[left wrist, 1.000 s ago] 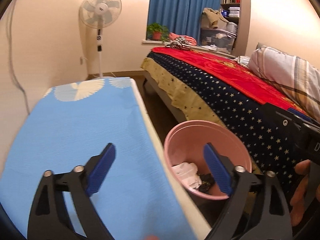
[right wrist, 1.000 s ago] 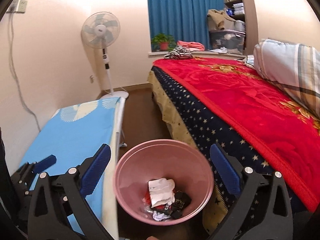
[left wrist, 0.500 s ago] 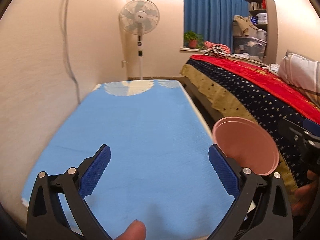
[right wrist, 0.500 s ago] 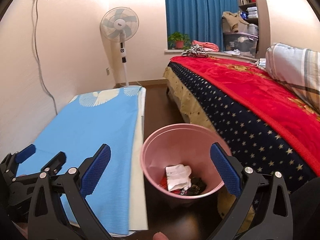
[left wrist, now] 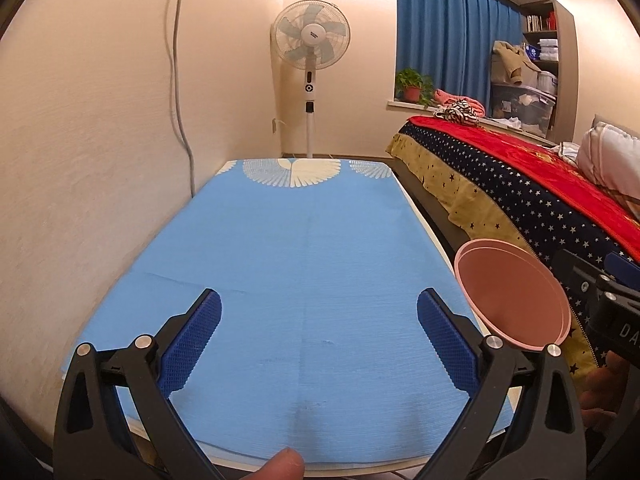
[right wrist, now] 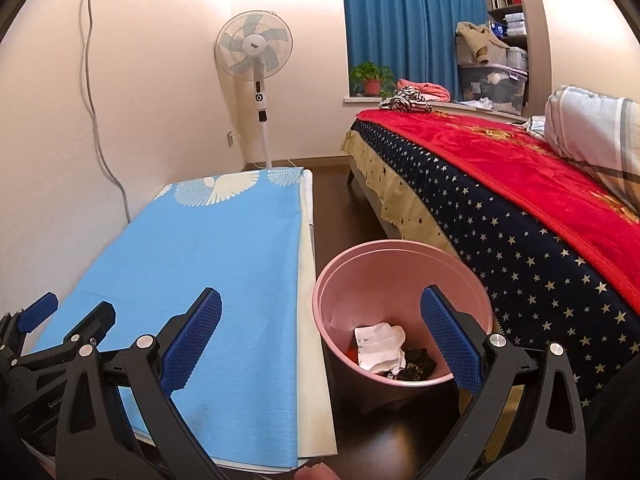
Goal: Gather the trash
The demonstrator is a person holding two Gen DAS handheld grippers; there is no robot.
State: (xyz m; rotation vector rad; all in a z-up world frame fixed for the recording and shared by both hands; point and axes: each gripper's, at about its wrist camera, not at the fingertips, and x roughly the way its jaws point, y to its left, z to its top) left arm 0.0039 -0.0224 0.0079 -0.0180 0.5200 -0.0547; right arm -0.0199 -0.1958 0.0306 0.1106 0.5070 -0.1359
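A pink trash bin point(right wrist: 404, 272) stands on the dark floor between the table and the bed; it also shows in the left wrist view point(left wrist: 516, 296). Inside it lie crumpled white paper point(right wrist: 380, 346) and dark scraps point(right wrist: 418, 362). My left gripper point(left wrist: 319, 336) is open and empty above the blue tablecloth point(left wrist: 304, 264). My right gripper point(right wrist: 320, 338) is open and empty, over the table's right edge and the bin's left rim. The left gripper also shows at the left edge of the right wrist view point(right wrist: 60, 328).
The low table point(right wrist: 310, 300) stands against the left wall. A bed with a red and starred blanket point(right wrist: 520, 200) fills the right. A standing fan point(right wrist: 256, 64) is at the back, with a wall cable point(right wrist: 100, 152) on the left.
Both grippers have drawn back and swung left. The left view now faces straight down the table, and the bin sits further right in both views. Both grippers stay open.
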